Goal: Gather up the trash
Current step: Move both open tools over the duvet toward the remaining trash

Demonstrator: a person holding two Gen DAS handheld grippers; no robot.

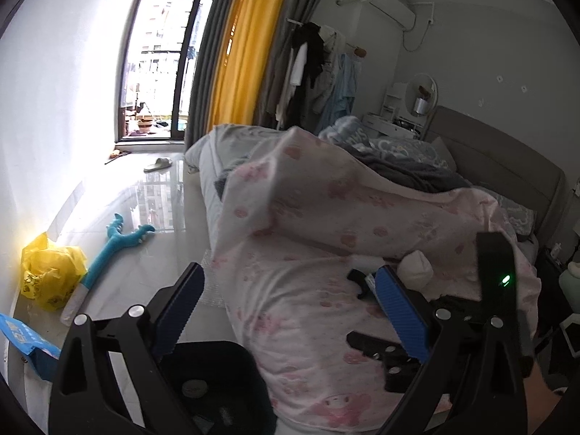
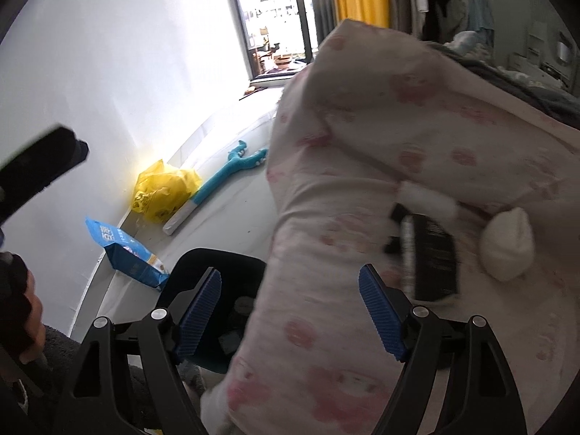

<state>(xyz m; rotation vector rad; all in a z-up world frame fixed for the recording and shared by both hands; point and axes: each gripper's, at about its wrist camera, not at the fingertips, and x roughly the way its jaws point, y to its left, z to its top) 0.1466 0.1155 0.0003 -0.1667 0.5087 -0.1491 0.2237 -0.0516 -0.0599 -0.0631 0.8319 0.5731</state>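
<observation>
My left gripper (image 1: 290, 308) is open over the edge of a pink-printed quilt (image 1: 326, 224), nothing between its blue pads. A dark bin (image 1: 217, 373) stands on the floor below it with small items inside. In the right wrist view my right gripper (image 2: 290, 311) is open and empty, above the same quilt (image 2: 398, 116) and the bin (image 2: 221, 264). On the quilt ahead to its right lie a black box (image 2: 435, 253), a white crumpled wad (image 2: 507, 250) and a white tube (image 2: 427, 195), blurred. The wad (image 1: 417, 268) also shows in the left wrist view.
Against the white wall lie a yellow plastic bag (image 2: 163, 188) and a blue packet (image 2: 127, 250). A teal toy (image 1: 112, 246) and a slipper (image 1: 157, 164) are on the glossy floor. A hand (image 2: 25, 319) shows at the left. Clothes hang beyond the bed.
</observation>
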